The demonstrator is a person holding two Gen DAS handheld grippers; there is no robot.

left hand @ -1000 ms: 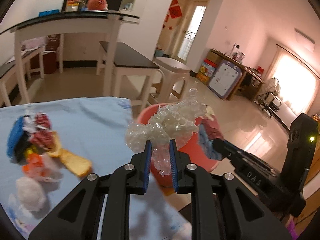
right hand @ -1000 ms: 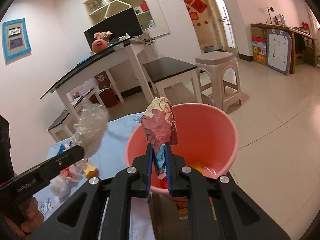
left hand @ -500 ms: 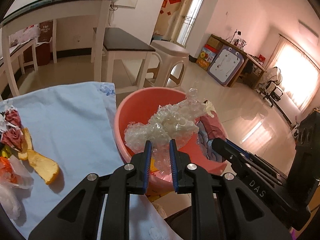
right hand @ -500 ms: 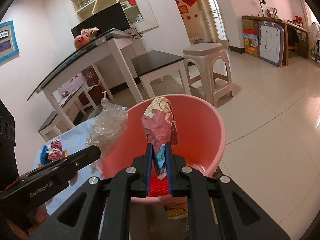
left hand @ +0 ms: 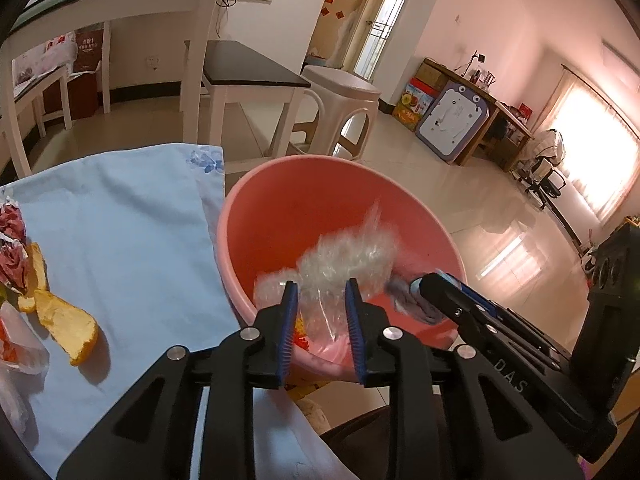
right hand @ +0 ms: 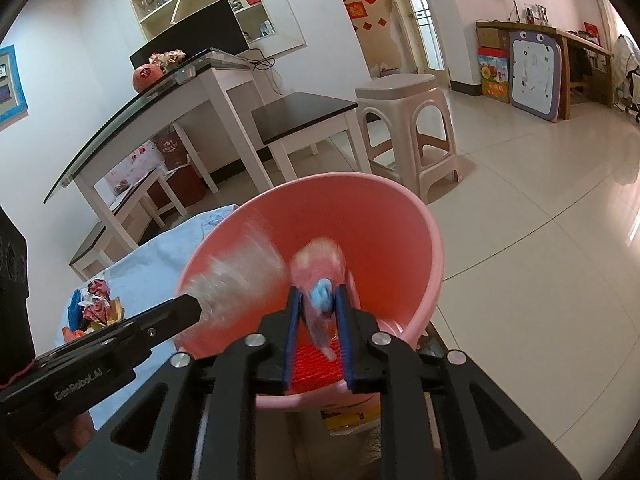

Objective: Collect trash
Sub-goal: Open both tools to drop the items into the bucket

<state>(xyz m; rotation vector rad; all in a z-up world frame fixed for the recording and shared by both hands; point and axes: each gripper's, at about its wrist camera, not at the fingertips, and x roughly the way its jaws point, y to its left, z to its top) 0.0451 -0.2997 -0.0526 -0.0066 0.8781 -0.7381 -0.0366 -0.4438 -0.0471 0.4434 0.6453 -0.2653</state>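
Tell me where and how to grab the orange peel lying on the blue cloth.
Grip the orange peel across its narrow width near the middle, coming from above. It lies flat on the blue cloth as a long curved wedge, so its long edges probably suit the pads best.

Two wrist views, angled down, close over shared pink basin (left hand: 248, 216) (right hand: 424, 232) — converging.

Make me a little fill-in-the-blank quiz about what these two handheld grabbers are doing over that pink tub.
1. Both pieces of trash hang over the pink ____.
2. Between the left gripper's opening fingers is a clear wad of crumpled ____.
3. The orange peel lies on the light ____ cloth.
4. The stool behind the tub has ____ on it.

Missing words: tub; plastic; blue; nothing
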